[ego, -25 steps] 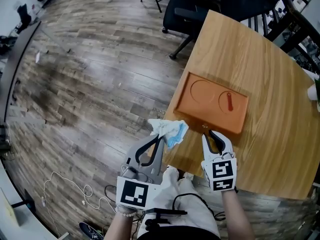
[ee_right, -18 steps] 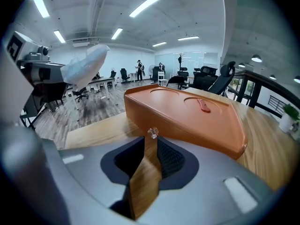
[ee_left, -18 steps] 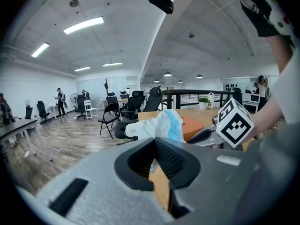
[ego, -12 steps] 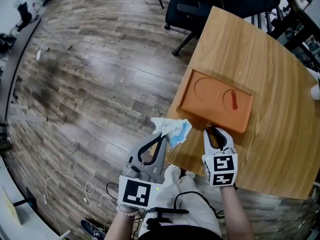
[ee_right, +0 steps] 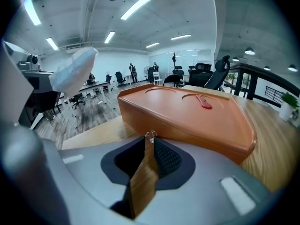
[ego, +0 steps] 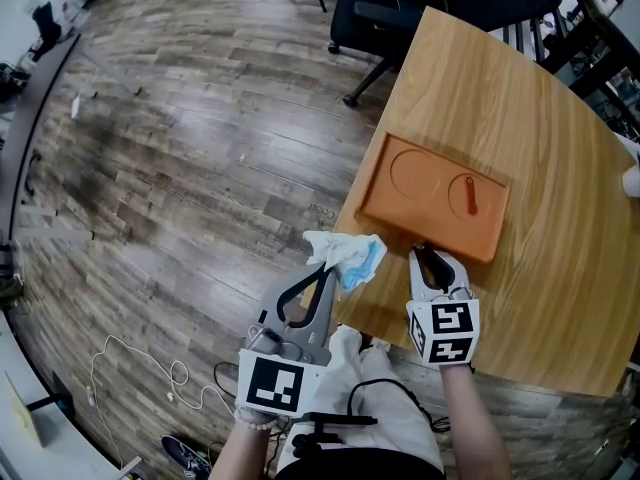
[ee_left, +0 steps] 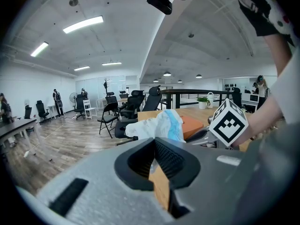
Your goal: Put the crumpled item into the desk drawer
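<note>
The crumpled white-and-blue item [ego: 345,256] hangs at the table's near left corner, with my left gripper [ego: 325,270] shut on it. The left gripper view shows it bunched just past the jaw tips [ee_left: 159,125]. An orange drawer box [ego: 435,198] lies on the wooden table [ego: 540,128], with a red piece [ego: 470,196] on its top. My right gripper [ego: 420,254] is at the box's front face. In the right gripper view its jaw tips meet on a small metal knob [ee_right: 149,135] on the box's front [ee_right: 187,121].
A black office chair [ego: 385,18] stands at the table's far left side. A white cable [ego: 130,368] lies on the wood floor at lower left. A white cup [ego: 632,180] shows at the right edge. The person's legs are below the table edge.
My right gripper has edged forward to the box's front and its jaws have narrowed on the knob. The left gripper still holds the crumpled item in nearly the same place.
</note>
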`<state>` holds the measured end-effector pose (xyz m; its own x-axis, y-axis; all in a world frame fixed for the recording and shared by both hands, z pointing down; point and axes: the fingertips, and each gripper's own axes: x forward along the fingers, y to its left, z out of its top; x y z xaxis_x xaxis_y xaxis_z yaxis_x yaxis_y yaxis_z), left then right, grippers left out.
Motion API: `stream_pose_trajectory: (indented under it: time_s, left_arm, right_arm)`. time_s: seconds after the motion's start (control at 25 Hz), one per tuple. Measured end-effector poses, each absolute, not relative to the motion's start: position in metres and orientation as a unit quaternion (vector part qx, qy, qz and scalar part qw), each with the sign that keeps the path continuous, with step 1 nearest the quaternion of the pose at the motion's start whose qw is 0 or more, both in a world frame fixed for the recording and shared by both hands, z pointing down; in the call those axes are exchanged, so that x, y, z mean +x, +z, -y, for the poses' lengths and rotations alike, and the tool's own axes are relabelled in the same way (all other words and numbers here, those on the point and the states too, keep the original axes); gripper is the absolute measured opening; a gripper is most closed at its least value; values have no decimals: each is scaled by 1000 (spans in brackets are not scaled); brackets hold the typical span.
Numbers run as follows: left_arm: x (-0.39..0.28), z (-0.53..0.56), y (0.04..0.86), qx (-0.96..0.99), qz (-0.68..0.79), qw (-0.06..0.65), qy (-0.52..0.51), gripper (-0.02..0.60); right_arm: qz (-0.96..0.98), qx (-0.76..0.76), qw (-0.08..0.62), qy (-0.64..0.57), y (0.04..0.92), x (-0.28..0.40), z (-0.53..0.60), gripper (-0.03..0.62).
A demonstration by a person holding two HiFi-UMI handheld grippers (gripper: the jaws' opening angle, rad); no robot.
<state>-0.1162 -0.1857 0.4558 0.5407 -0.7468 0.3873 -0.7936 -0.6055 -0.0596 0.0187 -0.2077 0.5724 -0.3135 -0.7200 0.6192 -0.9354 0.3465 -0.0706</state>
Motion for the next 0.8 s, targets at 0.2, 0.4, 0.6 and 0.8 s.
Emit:
stream_pose_trajectory:
  time_s: [0.2, 0.4, 0.6, 0.8]
  left_arm:
    - [-115, 186, 456, 875, 442, 61, 187, 5]
    - [-116, 186, 454, 876, 441, 58, 188, 5]
    - [-114, 184, 452, 877, 440, 55, 186, 5]
    - [-114, 185, 451, 875, 445, 61, 179, 5]
  right_arm:
    - [779, 533, 248, 220, 574, 20, 206, 69]
    - [779, 530, 250, 222, 574, 15, 201, 67]
    - [780, 527, 248, 227, 573, 13, 191, 68]
    - [784, 521, 248, 229, 573, 8, 182, 67]
